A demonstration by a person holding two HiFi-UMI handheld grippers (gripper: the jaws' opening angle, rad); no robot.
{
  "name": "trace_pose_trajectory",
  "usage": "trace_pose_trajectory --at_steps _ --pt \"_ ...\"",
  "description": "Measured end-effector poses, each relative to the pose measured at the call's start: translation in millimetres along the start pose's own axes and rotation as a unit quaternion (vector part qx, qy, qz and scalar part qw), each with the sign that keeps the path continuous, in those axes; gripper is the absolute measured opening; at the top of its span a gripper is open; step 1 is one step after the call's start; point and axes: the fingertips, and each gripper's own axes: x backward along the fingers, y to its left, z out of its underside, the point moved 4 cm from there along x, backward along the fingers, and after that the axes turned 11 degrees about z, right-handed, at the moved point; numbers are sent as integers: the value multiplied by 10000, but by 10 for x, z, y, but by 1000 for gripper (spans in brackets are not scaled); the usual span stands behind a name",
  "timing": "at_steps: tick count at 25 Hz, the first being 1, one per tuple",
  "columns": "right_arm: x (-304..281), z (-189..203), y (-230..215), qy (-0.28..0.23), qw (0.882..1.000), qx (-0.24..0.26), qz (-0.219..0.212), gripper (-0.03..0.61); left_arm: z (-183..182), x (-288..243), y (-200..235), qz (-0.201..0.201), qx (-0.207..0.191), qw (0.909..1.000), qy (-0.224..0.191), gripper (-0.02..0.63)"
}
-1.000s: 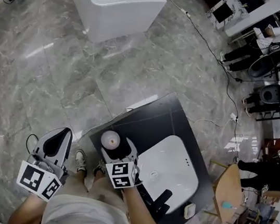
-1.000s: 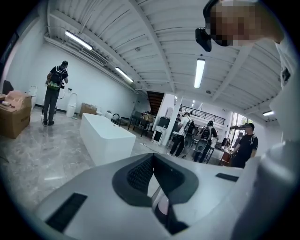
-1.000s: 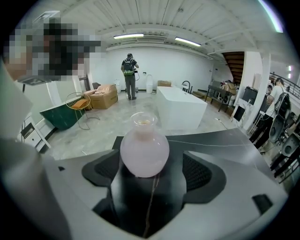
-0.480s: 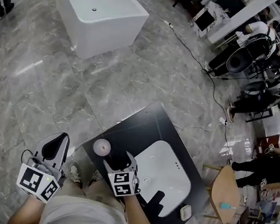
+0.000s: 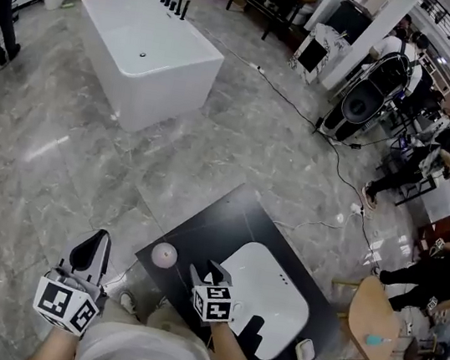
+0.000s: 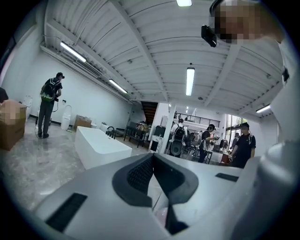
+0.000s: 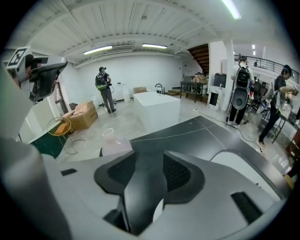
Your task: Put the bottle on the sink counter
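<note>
The bottle (image 5: 164,253), pale pink with a round top, stands upright on the black sink counter (image 5: 218,220) near its left corner. In the right gripper view it shows as a pale shape (image 7: 116,145) to the left, behind the jaw. My right gripper (image 5: 206,271) hovers just right of the bottle, by the white basin (image 5: 271,288), clear of it. Its jaws have just been closing and stand partly apart, with nothing between them (image 7: 150,166). My left gripper (image 5: 99,238) hangs off the counter's left side over the floor, shut and empty (image 6: 153,158).
A black faucet (image 5: 256,331) and a small white dish (image 5: 304,348) sit at the counter's near right. A white bathtub (image 5: 147,57) stands far left. A round wooden table (image 5: 372,321), people and a floor cable (image 5: 329,162) lie to the right.
The right gripper, which stood around the bottle, has drawn back to the right, leaving the bottle standing on the counter. Its jaws have narrowed. The left gripper has risen a little.
</note>
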Motion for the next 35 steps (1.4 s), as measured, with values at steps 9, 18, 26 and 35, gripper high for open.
trace_pose_trajectory --at_steps 9,18,26,35 --pt "168 -407 -549 -614 9942 -785 401 11 -384 189 21 -303 -298 9986 -315 14" --pt "779 -1359 -1011 -1969 9742 -1023 404 9 -671 327 58 -517 -463 9961 -547 14" --pt "1630 -2284 -1119 -3374 9370 -854 290 9 -896 321 23 -495 -629 9934 -823 14" --pt "2550 -2730 -1058 -4423 8937 -581 477 9 -1226 410 -15 -441 -783 9887 -1198 14"
